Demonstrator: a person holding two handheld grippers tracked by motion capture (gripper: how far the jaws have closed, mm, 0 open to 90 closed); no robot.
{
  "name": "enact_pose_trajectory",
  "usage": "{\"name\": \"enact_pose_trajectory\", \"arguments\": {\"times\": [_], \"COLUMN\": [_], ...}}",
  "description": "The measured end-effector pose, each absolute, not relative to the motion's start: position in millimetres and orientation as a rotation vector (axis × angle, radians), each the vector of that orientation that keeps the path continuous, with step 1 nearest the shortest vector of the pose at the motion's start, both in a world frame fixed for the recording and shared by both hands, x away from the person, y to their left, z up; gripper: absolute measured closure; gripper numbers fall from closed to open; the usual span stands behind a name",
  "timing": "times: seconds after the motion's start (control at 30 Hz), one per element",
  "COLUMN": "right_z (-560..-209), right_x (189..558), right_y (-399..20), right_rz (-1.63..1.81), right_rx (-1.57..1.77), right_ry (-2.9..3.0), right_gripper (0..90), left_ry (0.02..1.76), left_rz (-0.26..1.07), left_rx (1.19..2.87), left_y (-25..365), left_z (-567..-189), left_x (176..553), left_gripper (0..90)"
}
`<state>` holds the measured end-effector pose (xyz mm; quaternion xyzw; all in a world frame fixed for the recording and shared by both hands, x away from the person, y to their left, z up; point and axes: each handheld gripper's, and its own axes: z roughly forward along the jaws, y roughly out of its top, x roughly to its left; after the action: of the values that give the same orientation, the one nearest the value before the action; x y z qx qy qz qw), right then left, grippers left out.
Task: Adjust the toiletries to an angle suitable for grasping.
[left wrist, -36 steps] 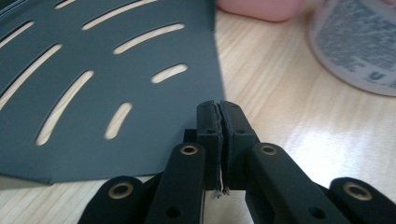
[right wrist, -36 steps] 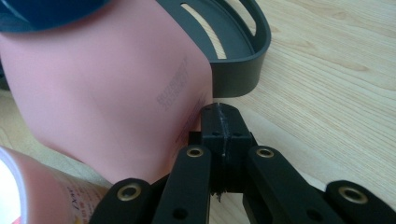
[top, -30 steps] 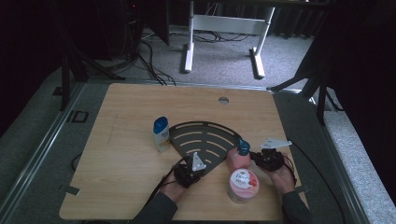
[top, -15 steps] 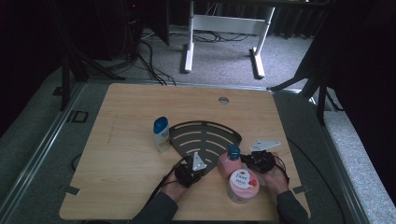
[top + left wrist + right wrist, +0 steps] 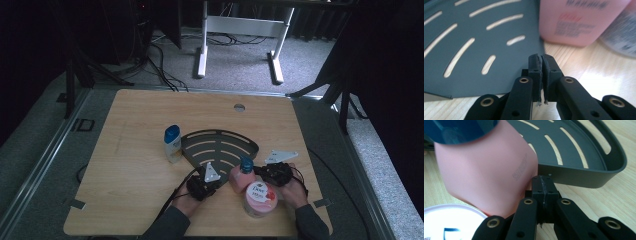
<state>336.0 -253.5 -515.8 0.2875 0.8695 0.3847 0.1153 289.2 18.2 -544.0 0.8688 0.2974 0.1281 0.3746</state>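
From the high view, both claws sit at the near edge of the bench [image 5: 125,130], with the pink bottle [image 5: 241,179] standing upright between them, blue cap on top. The right claw [image 5: 264,172] is just beside it, nearer than the left claw [image 5: 212,181]. A pink jar [image 5: 259,198] stands just in front of the bottle, toward the person. The black corner shelf [image 5: 220,147] lies flat beyond both claws and holds nothing. A white bottle [image 5: 173,143] stands off the shelf's far left edge.

Left claw view: jaws have just cracked apart a hair, nothing between them. Left claw [image 5: 542,62] tips over the shelf's corner [image 5: 474,50], pink bottle [image 5: 576,22] ahead and right.

Right claw view: right claw [image 5: 543,184] clenched, empty, nudging the pink bottle [image 5: 489,177] at its left; shelf rim [image 5: 584,178] straight ahead.
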Motion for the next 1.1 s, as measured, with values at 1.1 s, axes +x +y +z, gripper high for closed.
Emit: {"name": "enact_pose_trajectory", "arguments": {"times": [1.1], "right_z": [-502], "right_x": [327], "right_y": [-247], "right_rz": [1.120], "right_rx": [0.758], "right_ry": [2.575], "right_gripper": [90.0], "left_ry": [0.609], "left_rz": [0.319], "left_rx": [2.029], "left_y": [4], "left_z": [-477], "left_x": [277], "left_gripper": [54.2]}}
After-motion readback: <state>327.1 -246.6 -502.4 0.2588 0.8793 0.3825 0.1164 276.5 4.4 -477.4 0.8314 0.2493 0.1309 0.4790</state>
